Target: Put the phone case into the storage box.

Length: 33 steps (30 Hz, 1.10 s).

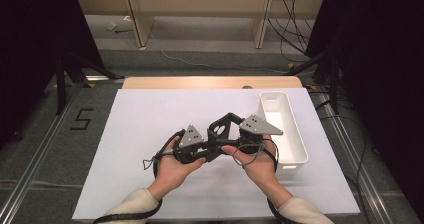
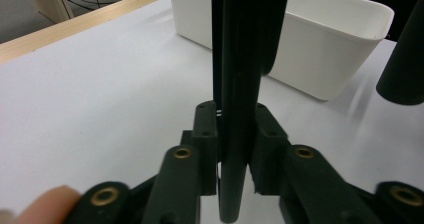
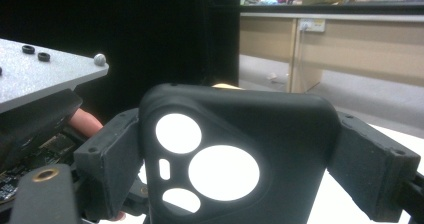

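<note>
A white bin (image 1: 287, 134) is sitting at the right side of a white board (image 1: 140, 129), which is lying on a wooden table (image 1: 200, 82). Cables (image 1: 292, 24) are trailing over the grey floor (image 1: 200, 34) behind, near wooden legs (image 1: 137, 19). A black "5" (image 1: 81, 119) is showing at the left.

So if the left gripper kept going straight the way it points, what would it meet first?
Apart from the black phone case already between its jaws, the left gripper looks aimed at the white bin beyond. That bin's near wall would probably come first, though depth is hard to judge.
</note>
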Each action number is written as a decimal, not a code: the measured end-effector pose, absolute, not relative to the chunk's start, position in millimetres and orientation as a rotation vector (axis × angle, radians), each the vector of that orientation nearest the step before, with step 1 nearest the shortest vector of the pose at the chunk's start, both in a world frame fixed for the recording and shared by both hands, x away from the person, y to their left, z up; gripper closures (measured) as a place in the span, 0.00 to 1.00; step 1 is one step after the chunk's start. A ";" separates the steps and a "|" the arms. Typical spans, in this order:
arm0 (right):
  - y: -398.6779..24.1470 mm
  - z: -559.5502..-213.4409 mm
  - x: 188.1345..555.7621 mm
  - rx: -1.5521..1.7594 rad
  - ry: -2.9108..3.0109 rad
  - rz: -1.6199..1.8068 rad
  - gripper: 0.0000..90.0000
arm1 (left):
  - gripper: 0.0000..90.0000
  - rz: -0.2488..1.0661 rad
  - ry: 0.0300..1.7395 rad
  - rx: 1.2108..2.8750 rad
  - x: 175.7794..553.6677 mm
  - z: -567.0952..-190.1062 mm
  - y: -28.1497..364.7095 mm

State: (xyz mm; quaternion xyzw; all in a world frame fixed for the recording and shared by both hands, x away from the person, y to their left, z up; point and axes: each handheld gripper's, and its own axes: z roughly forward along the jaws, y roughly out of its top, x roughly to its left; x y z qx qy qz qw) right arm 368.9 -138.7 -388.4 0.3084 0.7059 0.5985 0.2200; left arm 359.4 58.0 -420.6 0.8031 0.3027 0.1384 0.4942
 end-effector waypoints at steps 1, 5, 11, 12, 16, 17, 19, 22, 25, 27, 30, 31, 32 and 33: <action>-139.3 -387.0 368.9 0.850 1.949 1.648 0.17 | 0.77 0.340 0.728 1.942 359.3 -420.4 58.6; -143.8 -381.2 370.2 0.856 1.920 1.656 0.17 | 0.61 0.336 0.703 1.912 358.9 -417.5 61.4; -152.8 -373.1 373.0 0.881 1.884 1.665 0.17 | 0.25 0.325 0.682 1.861 357.9 -413.2 68.7; -154.1 -371.8 373.3 0.885 1.878 1.667 0.17 | 0.18 0.325 0.689 1.856 357.6 -413.1 70.1; -159.7 -367.2 375.1 0.897 1.855 1.671 0.17 | 0.01 0.341 0.679 1.855 356.1 -413.2 80.6; -160.6 -366.4 375.5 0.897 1.852 1.672 0.17 | 0.00 0.348 0.678 1.850 355.4 -412.8 83.5; -163.1 -364.5 376.1 0.905 1.842 1.674 0.17 | 0.00 0.360 0.680 1.838 354.8 -411.6 89.4; -166.4 -362.1 377.1 0.912 1.829 1.675 0.17 | 0.00 0.374 0.682 1.822 354.0 -410.0 97.4; -169.9 -359.8 378.1 0.922 1.819 1.673 0.17 | 0.00 0.393 0.683 1.820 353.0 -409.7 105.6; -172.6 -357.9 379.0 0.925 1.810 1.669 0.17 | 0.00 0.406 0.685 1.820 352.1 -410.3 111.8; -175.8 -356.0 379.9 0.934 1.800 1.665 0.17 | 0.00 0.421 0.701 1.818 351.0 -411.3 119.1; -177.1 -355.4 380.4 0.934 1.796 1.664 0.17 | 0.00 0.420 0.704 1.816 350.8 -411.7 121.8; -178.2 -354.9 380.8 0.939 1.793 1.662 0.17 | 0.00 0.422 0.707 1.815 350.8 -412.1 124.3; -179.3 -354.4 381.4 0.941 1.788 1.661 0.17 | 0.00 0.422 0.708 1.814 350.8 -412.4 126.6</action>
